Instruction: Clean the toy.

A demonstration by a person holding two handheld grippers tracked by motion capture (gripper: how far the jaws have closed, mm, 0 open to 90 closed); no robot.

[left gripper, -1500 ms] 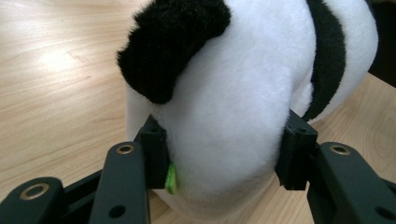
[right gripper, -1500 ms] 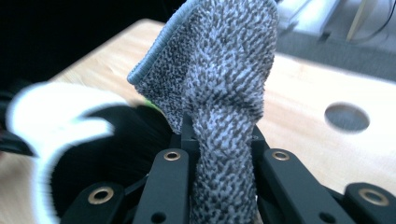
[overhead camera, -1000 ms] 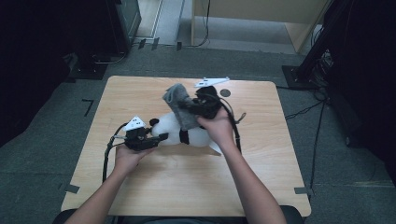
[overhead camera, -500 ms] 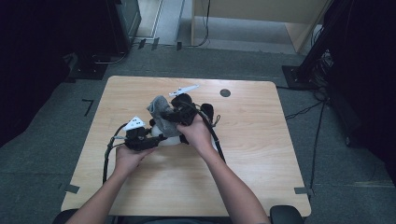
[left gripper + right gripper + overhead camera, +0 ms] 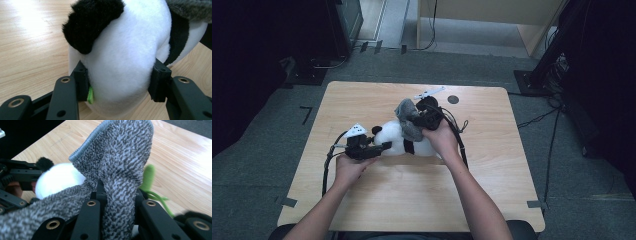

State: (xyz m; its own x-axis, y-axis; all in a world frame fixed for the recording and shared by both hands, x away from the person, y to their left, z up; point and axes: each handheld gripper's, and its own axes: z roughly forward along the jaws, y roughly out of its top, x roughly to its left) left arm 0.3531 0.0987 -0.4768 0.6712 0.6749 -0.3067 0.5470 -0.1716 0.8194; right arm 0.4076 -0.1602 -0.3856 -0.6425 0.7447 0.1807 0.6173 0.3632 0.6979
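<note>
We see a pale wooden table (image 5: 362, 105) on a grey carpeted floor (image 5: 272, 165). Near its far edge, right of centre, sits a small dark round mark (image 5: 453, 99). Beyond the table stands a light wooden cabinet (image 5: 492, 22). Cables (image 5: 537, 119) trail across the floor at the right, beside dark equipment (image 5: 562, 60).

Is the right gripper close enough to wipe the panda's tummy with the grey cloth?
Probably yes. The right gripper is shut on the grey cloth, and the cloth already drapes over the panda. The left gripper clamps the panda's head, and nothing stands in between.
</note>
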